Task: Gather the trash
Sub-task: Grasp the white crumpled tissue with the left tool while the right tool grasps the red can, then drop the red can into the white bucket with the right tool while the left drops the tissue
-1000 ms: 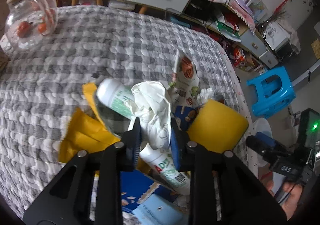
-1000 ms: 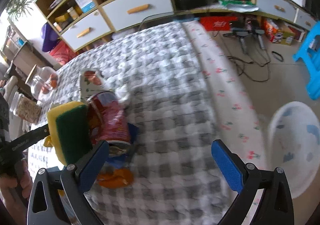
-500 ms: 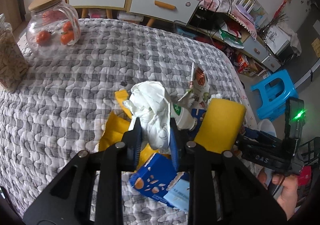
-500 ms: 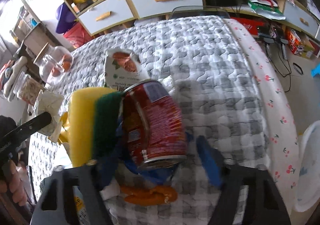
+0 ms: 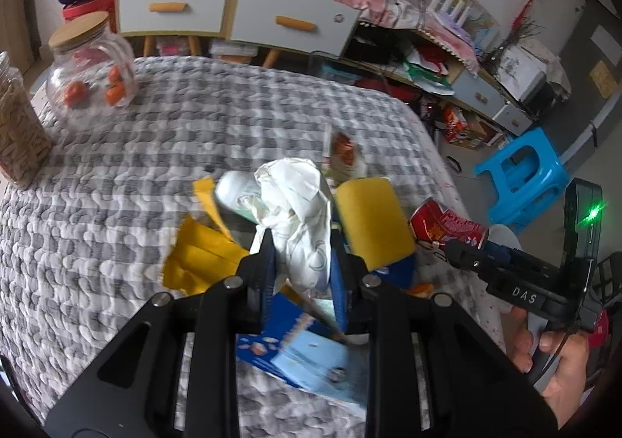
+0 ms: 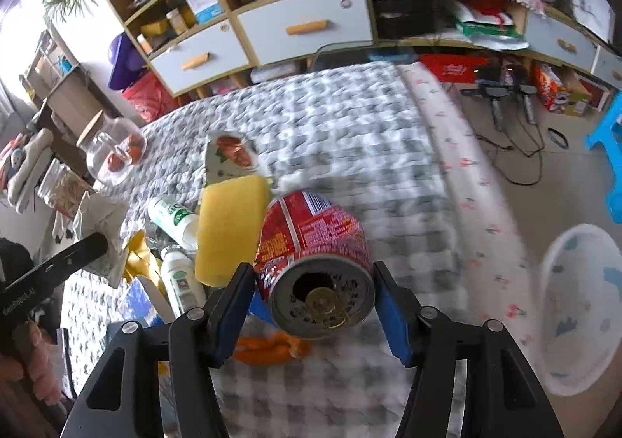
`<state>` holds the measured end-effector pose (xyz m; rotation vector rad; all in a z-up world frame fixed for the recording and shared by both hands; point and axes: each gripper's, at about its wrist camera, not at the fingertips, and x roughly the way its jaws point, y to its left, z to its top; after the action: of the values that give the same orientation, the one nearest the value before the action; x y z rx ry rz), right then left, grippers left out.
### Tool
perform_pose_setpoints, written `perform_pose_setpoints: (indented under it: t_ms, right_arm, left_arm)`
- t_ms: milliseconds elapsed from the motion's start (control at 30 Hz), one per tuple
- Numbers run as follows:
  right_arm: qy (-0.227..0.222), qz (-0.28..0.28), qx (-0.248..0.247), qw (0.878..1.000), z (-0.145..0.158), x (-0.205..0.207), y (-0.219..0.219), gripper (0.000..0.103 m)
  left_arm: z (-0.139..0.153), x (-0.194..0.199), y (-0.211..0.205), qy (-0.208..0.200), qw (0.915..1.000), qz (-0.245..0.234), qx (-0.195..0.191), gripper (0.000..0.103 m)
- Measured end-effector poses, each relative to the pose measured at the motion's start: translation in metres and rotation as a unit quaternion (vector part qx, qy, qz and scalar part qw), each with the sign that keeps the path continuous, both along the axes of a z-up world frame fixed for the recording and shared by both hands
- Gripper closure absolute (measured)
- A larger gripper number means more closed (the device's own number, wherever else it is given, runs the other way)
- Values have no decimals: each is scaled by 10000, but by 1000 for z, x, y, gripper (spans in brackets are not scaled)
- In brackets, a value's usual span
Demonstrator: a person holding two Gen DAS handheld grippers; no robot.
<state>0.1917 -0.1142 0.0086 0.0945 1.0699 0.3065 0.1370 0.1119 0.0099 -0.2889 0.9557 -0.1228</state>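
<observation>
Left wrist view: blue carton [image 5: 307,352] blurred, print unreadable, upper part hidden behind left gripper [image 5: 302,263]. White bottle [image 5: 233,193] mostly covered by crumpled paper [image 5: 299,212]. Grain jar [image 5: 17,127] cut by left edge. Right wrist view: checkered cloth [image 6: 350,150] motion-blurred mid-frame. Orange scrap [image 6: 268,348] partly under red can [image 6: 315,255], identity unclear. Bowl [image 6: 579,305] at right edge smeared.
</observation>
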Motion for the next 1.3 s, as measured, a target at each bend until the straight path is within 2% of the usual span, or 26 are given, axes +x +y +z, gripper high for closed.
perform_pose_setpoints:
  t_ms: [333, 567, 667, 800, 1067, 1300]
  right_arm:
    - [-139, -743, 108, 9971, 20, -33, -93, 42]
    - [-205, -1580, 5, 9872, 24, -52, -174, 42]
    - [-144, -1922, -107, 9812, 19, -59, -208, 42]
    - [220, -2272, -159, 9735, 1, -64, -247, 42]
    - [832, -2170, -473, 9715, -27, -69, -265, 42]
    - [996, -2126, -486, 9708, -33, -80, -279, 41]
  left_arm:
    - [2, -14, -52, -103, 9992, -388, -67, 76]
    - [-1, -20, -85, -63, 9976, -688, -15, 76]
    - [-3, -21, -100, -18, 9966, -824, -16, 76]
    - [-7, -18, -125, 78, 9947, -1026, -25, 76]
    - [-20, -10, -187, 252, 9882, -1511, 81, 76]
    - [-31, 2, -234, 405, 9826, -1810, 120, 76]
